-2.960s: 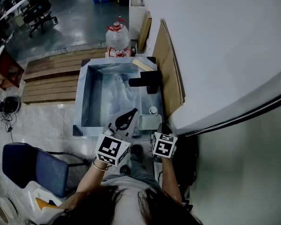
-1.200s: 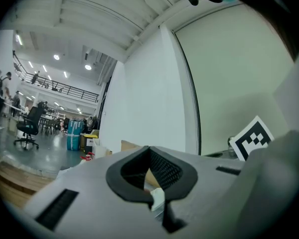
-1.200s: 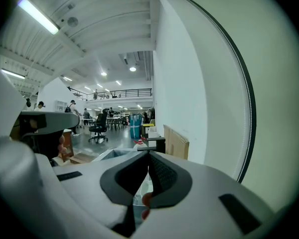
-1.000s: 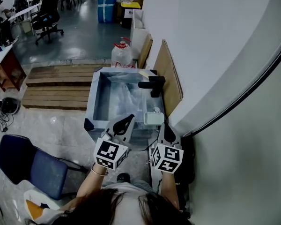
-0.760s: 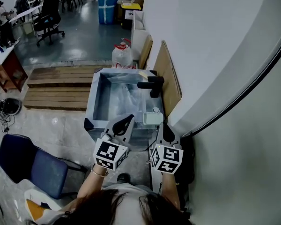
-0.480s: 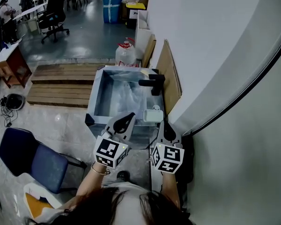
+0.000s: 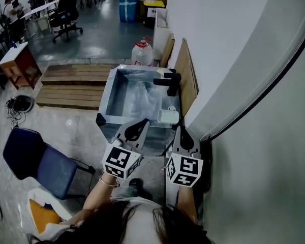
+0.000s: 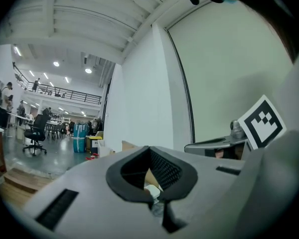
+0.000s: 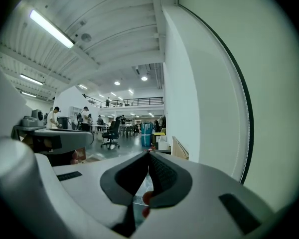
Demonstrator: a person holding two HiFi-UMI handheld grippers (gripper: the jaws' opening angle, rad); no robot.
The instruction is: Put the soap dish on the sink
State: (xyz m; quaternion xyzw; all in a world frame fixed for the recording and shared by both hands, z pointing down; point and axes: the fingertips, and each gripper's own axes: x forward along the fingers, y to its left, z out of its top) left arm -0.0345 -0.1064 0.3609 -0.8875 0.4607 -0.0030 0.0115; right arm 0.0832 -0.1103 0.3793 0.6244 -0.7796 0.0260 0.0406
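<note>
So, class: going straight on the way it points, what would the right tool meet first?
Probably the soap dish on the sink corner, just ahead of the right tool; height is unclear.

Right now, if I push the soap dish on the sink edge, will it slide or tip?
Likely slides, not tips: the soap dish looks low and flat on the sink rim. Near the inner edge, it might drop in.

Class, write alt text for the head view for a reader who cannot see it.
From above: a person holds the left gripper and right gripper, both shut and empty, short of a metal sink. A pale soap dish sits at its near right corner, a black tap beyond it.
</note>
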